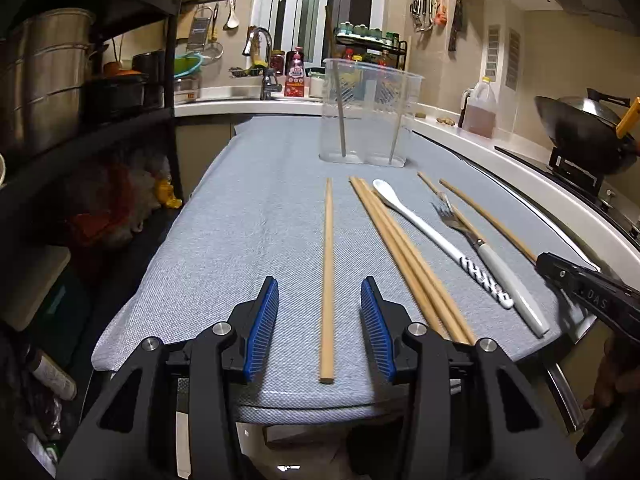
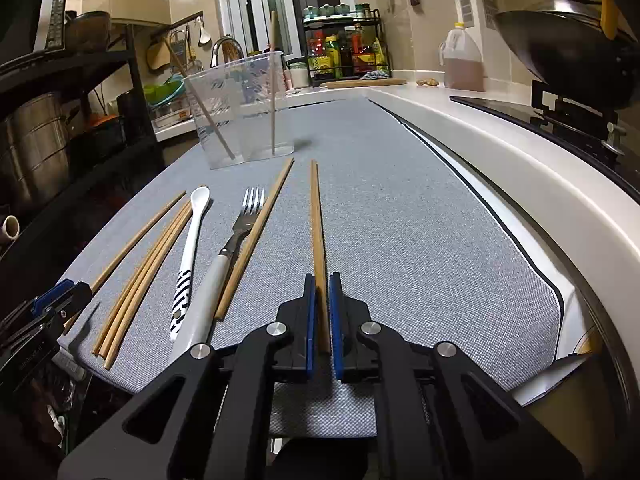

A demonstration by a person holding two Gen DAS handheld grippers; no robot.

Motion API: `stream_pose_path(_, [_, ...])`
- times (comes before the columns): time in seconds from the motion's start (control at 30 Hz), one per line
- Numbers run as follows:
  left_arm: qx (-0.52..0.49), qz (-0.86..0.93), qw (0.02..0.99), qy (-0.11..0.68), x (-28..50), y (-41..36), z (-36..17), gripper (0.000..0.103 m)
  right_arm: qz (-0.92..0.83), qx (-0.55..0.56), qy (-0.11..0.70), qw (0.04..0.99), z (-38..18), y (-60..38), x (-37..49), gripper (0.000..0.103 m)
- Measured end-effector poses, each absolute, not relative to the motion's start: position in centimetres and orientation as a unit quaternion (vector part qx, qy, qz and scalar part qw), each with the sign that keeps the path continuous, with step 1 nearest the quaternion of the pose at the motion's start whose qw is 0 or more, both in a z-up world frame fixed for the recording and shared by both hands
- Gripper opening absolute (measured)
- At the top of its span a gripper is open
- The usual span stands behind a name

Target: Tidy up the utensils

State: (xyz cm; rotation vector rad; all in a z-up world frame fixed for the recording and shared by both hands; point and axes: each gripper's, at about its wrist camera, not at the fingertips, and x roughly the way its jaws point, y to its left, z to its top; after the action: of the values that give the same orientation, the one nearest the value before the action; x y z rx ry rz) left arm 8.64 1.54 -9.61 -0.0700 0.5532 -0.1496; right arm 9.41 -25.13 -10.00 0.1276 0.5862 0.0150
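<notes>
Woven grey cloth (image 1: 248,240); left claw (image 1: 320,292) spread astride a round wooden chopstick (image 1: 327,280), right claw (image 2: 322,284) pinching another (image 2: 318,232).

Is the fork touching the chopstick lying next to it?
Touching. In the right wrist view the chopstick lies tight along the fork, crossing beside its tines with no cloth showing between them.

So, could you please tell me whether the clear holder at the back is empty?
Not empty. The clear holder stands upright on the grey mat with two chopsticks leaning inside it.
</notes>
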Motion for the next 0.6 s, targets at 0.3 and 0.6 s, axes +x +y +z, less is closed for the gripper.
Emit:
stream_pose_path(0.3, [0.016, -0.102, 0.967, 0.234, 8.2, 0.7, -10.1, 0.008, 0.009, 0.02, 0.25, 0.968, -11.0, -23.9, 8.8, 0.023])
stream_pose_path(0.6, [0.004, -0.117, 0.963, 0.241, 7.6, 1.0, -8.4, 0.006, 0.016, -0.007, 0.256, 0.967, -10.0, -23.3, 8.5, 0.005])
